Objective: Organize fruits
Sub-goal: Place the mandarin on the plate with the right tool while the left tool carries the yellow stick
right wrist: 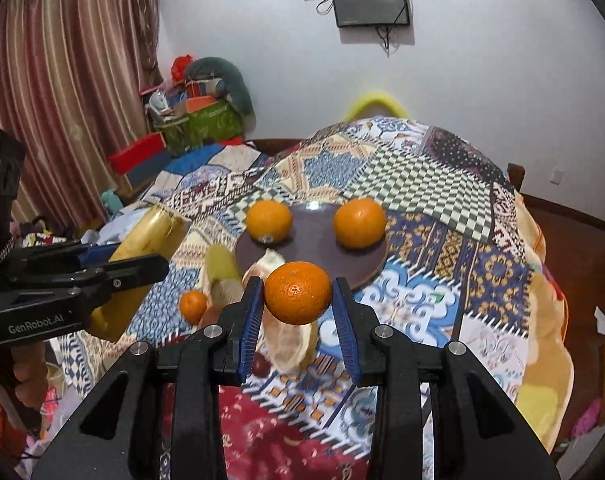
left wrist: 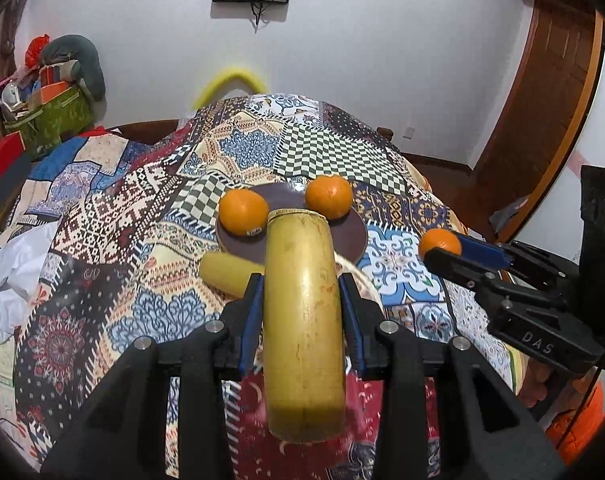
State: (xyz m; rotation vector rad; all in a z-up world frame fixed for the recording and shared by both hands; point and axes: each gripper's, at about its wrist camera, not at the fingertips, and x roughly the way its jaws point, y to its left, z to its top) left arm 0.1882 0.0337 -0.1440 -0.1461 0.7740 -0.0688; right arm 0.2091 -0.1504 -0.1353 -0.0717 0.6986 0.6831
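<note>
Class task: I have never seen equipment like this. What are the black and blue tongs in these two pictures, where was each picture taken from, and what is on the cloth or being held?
A person holds two hand tools, each with two fingers and a camera looking along them. One picture comes from the left tool's camera, the other from the right's.

The left gripper is clamped on a yellow banana. The right gripper grips an orange.

Below lies a patchwork cloth with a dark round plate carrying two oranges. Beside the plate lie another banana, a small orange and what looks like peeled fruit.
</note>
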